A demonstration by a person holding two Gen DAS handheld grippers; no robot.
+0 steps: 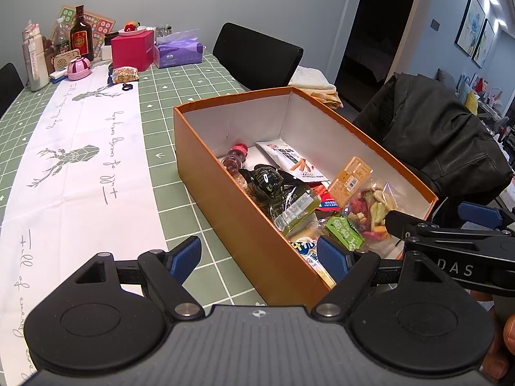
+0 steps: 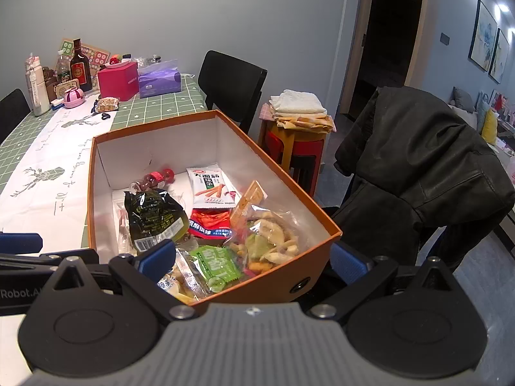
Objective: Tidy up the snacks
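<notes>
An orange cardboard box [image 1: 225,193] stands on the green checked tablecloth; it also shows in the right wrist view [image 2: 273,283]. It holds several snacks: a dark green pouch [image 2: 154,218], a white snack pack [image 2: 209,186], a bag of mixed vegetable chips [image 2: 273,241], a green sachet [image 2: 215,267] and a red-capped bottle [image 2: 154,178]. My left gripper [image 1: 259,257] is open, straddling the box's near left wall. My right gripper [image 2: 254,260] is open, straddling the box's near right corner. One more snack bag [image 1: 125,74] lies far back on the table.
Bottles, a pink box [image 1: 132,50], a purple tissue pack [image 1: 178,52] and a pink container [image 1: 78,68] crowd the table's far end. A white runner [image 1: 77,173] lies left of the box. A black chair [image 1: 257,54] and a jacket-draped chair [image 2: 418,173] stand to the right.
</notes>
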